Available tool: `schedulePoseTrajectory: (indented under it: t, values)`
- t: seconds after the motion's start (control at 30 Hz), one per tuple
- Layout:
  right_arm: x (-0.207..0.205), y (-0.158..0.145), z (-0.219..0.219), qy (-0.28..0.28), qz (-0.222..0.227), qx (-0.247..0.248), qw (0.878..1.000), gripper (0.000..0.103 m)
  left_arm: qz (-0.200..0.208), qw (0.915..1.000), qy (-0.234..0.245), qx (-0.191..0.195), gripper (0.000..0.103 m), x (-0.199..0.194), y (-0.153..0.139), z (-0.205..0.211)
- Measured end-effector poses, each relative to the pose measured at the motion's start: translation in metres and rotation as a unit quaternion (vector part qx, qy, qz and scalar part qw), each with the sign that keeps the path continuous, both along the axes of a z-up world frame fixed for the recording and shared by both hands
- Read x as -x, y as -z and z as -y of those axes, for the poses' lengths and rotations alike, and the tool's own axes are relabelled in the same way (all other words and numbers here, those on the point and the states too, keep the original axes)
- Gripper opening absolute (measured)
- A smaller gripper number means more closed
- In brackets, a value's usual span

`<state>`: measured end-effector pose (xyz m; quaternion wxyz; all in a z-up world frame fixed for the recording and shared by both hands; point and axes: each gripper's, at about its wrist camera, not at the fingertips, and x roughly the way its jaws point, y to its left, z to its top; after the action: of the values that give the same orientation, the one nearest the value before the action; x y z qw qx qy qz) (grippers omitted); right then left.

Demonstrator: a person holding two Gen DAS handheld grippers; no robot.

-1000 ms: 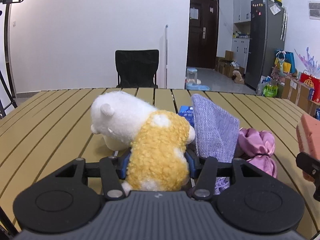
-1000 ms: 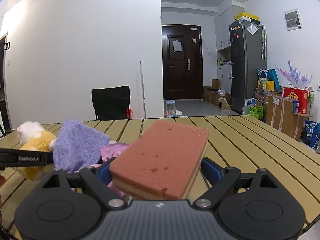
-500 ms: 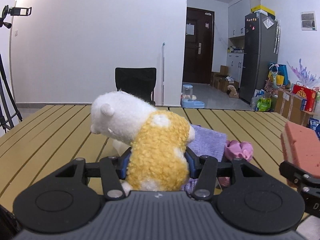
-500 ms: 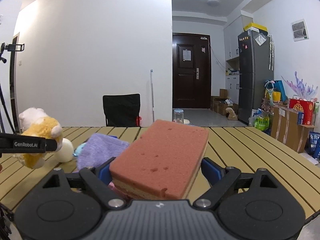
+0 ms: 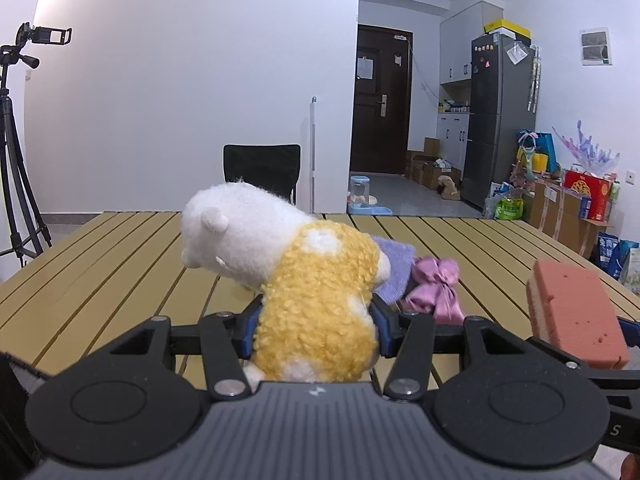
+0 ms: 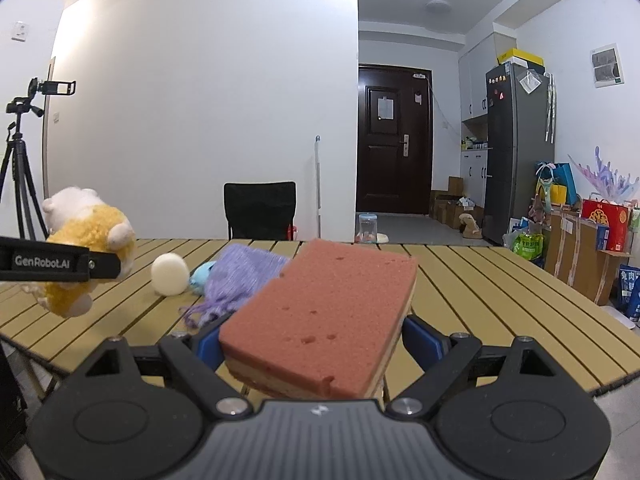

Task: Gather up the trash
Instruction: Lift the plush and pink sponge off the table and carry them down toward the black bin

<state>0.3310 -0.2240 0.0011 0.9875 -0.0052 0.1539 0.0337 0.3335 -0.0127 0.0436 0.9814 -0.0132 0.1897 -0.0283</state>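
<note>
Fuzzy plush toy (image 5: 316, 320) pinched in left gripper (image 5: 316, 330), porous slab sponge (image 6: 320, 320) clamped by right gripper (image 6: 320, 346)

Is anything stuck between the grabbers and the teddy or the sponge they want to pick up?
No. The left hand-held gripper is already shut on the plush toy, and the right hand-held gripper is already shut on the sponge. No bin for them shows in either view.

Fuzzy plush toy (image 5: 316, 304), porous sponge (image 6: 320, 320) — matt slatted table (image 6: 480, 300)
</note>
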Motion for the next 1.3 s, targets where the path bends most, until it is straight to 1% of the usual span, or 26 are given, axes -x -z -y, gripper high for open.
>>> schedulePoseTrajectory:
  t: [0.33, 0.63, 0.9, 1.07, 1.3]
  values:
    - [0.056, 0.005, -0.004, -0.001, -0.02, 0.001, 1.0, 0.089, -0.017, 0.9997, 0.016, -0.003, 0.053, 0.061, 0.009, -0.002]
    - [0.101, 0.016, -0.002, 0.004, -0.042, 0.001, 0.999, 0.089, -0.039, 0.9989, 0.026, -0.003, 0.053, 0.096, 0.023, -0.006]
    - [0.127, 0.038, 0.006, 0.021, -0.077, -0.004, 0.997, 0.089, -0.072, 0.9967, 0.034, -0.01, 0.053, 0.114, 0.044, -0.007]
    - [0.137, 0.052, 0.014, 0.03, -0.102, -0.008, 0.994, 0.089, -0.099, 0.9942, 0.038, -0.015, 0.053, 0.122, 0.064, -0.005]
    - [0.142, 0.084, 0.018, 0.034, -0.143, -0.009, 0.989, 0.088, -0.142, 0.989, 0.034, -0.027, 0.053, 0.125, 0.096, -0.007]
